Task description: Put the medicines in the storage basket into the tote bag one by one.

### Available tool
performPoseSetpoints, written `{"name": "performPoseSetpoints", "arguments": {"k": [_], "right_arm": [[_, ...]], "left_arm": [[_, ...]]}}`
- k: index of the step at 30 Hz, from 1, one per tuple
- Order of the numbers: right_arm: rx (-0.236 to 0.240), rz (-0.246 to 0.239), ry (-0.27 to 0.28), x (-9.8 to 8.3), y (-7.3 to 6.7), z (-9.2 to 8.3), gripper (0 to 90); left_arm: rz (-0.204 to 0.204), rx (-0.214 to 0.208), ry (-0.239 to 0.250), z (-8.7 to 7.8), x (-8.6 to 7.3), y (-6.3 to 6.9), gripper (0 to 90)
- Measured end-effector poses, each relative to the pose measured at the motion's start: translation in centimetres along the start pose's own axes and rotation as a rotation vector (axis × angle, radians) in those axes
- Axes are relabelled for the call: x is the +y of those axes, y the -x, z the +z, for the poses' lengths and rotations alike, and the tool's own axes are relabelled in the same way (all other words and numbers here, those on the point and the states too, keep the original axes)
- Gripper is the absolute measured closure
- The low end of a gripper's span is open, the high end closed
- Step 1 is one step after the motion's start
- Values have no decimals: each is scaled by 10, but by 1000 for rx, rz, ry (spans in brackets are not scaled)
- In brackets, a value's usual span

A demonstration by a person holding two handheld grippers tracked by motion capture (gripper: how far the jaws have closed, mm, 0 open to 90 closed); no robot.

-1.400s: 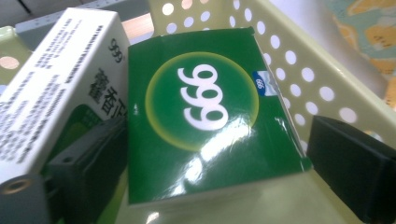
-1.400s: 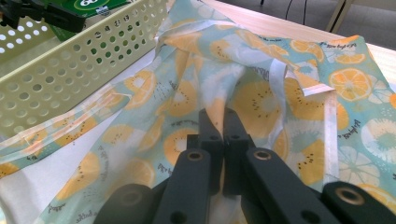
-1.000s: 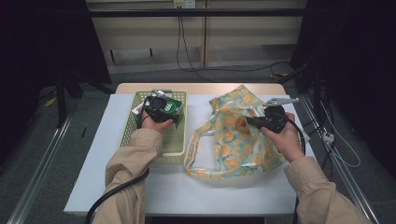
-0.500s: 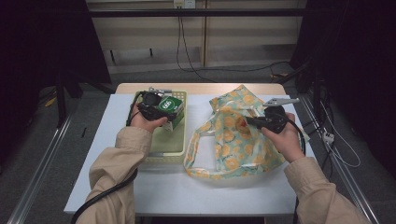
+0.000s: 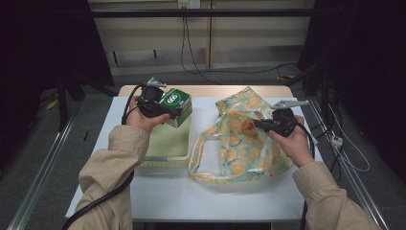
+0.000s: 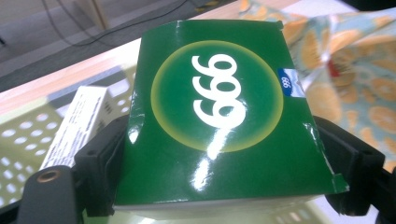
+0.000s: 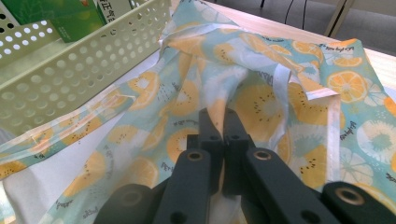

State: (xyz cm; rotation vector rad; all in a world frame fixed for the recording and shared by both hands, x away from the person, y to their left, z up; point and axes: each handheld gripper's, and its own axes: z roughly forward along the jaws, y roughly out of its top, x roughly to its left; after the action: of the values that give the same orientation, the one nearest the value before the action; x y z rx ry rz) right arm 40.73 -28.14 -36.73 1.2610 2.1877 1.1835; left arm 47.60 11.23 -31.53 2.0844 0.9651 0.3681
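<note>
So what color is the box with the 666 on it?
Green box, with white numbers in a yellowish ring; clearest in the left gripper view.

Beige long sleeves (image 5: 111, 163) cover both of the person's forearms to the wrist. The left gripper (image 5: 170, 111) and right gripper (image 5: 256, 124) are black, each topped by a grey three-cornered plate and trailing a black cable; round screw holes mark the right gripper's paired jaw arms.

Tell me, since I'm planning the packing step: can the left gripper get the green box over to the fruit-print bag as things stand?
Probably yes. The left gripper holds the green box lifted above the basket, and nothing stands between it and the fruit-print bag, which the right gripper pinches.
</note>
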Motion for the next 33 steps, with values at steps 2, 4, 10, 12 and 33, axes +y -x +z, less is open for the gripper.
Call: {"name": "performPoseSetpoints", "arguments": {"k": [2,4,10,12,33], "right_arm": [[1,-1,-2,0,0,0,900],[1,1,-3,0,0,0,900],[0,5,-2,-1,1,0,900],[1,6,-5,-1,1,1,900],[8,10,6,0,-1,0,900]], "left_arm": [[13,-14,8,-1,3,5,163],[23,-26,19,-2,6,10,163],[66,-96,23,1,13,30,163],[77,-122,24,3,14,38,163],[237,-314,-21,48,4,128,163]]}}
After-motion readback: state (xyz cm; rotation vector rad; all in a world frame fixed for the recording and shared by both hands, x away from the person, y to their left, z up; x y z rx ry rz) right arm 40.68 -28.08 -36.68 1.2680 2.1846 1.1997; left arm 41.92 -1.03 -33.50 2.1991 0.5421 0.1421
